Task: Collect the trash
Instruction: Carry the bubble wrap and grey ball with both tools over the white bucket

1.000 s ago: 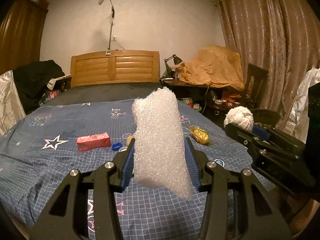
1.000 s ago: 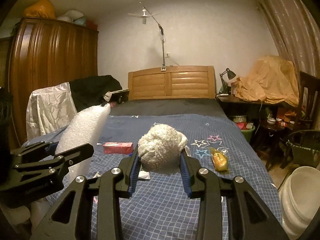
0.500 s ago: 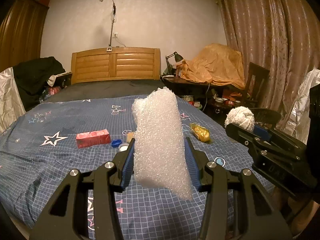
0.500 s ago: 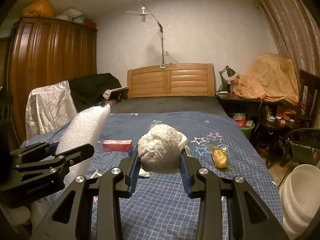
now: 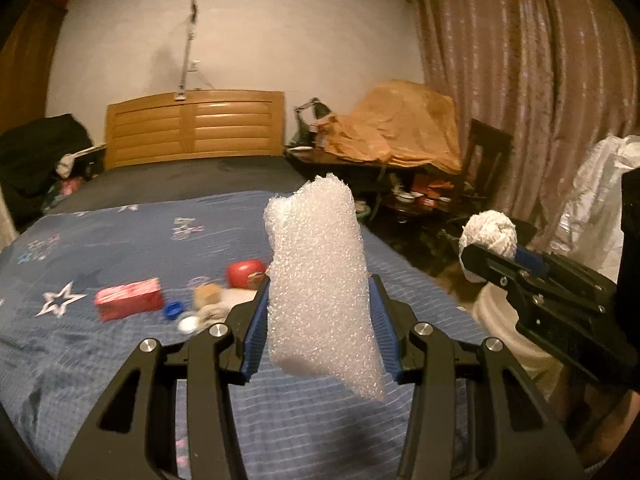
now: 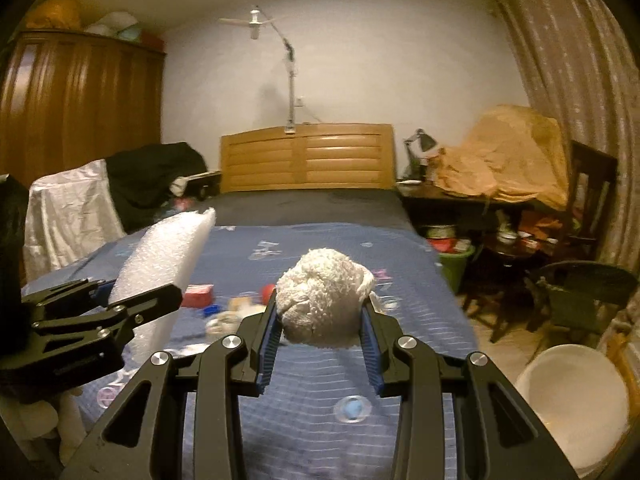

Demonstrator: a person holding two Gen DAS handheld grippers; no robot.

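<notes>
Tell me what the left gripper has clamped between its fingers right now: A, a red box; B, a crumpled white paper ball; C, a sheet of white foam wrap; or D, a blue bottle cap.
C: the left gripper is closed on the white foam wrap, which stands up between its blue fingers, while the red box lies on the bed.

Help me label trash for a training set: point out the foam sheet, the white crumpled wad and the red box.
foam sheet (image 5: 320, 284): left wrist view, middle of its bubbly face.
white crumpled wad (image 6: 322, 300): right wrist view, centre of the wad.
red box (image 5: 129, 298): left wrist view, its long side face.
</notes>
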